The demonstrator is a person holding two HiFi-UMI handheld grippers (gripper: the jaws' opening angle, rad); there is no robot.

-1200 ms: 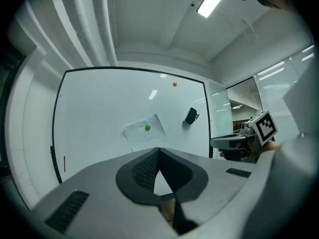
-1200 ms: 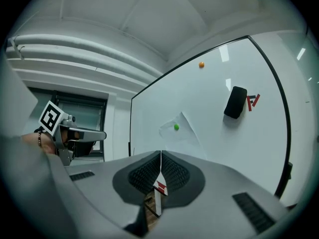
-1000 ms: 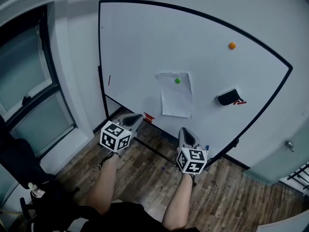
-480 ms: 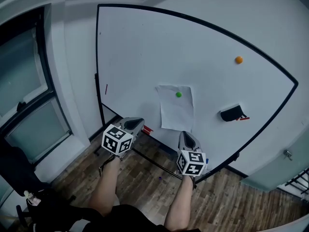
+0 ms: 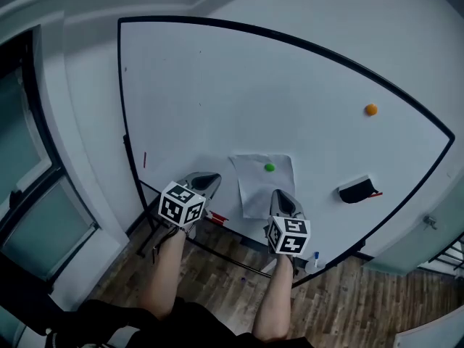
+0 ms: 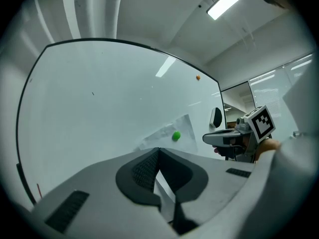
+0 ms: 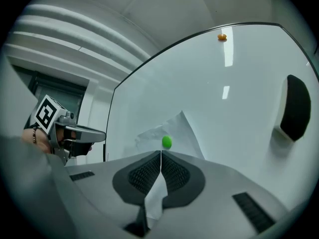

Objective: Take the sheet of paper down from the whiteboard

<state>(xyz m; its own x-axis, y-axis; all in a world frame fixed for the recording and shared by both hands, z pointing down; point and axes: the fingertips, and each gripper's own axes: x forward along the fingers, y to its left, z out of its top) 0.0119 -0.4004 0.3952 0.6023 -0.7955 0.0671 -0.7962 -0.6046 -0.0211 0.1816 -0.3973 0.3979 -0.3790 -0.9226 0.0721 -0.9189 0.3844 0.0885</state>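
Right gripper (image 7: pixel 161 154): jaws pressed together, pinching nothing.
Left gripper (image 6: pixel 158 151): jaws likewise together, empty.
Paper (image 5: pixel 254 187): up on the whiteboard (image 5: pixel 217 93), pinned near its top by a green magnet (image 5: pixel 270 167); straight ahead of the right tips, lower edge near them; off to the right of the left tips.
Beyond: eraser (image 5: pixel 357 191) and orange magnet (image 5: pixel 371 109) further right on the whiteboard.

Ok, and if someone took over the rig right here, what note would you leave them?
The left gripper is shut and empty, near the whiteboard, lower left of the sheet of paper.
The right gripper is shut and empty, at the sheet's lower right; contact can't be told.
The sheet hangs under a green magnet.
Done: nothing yet. Left: free the sheet and take it down.
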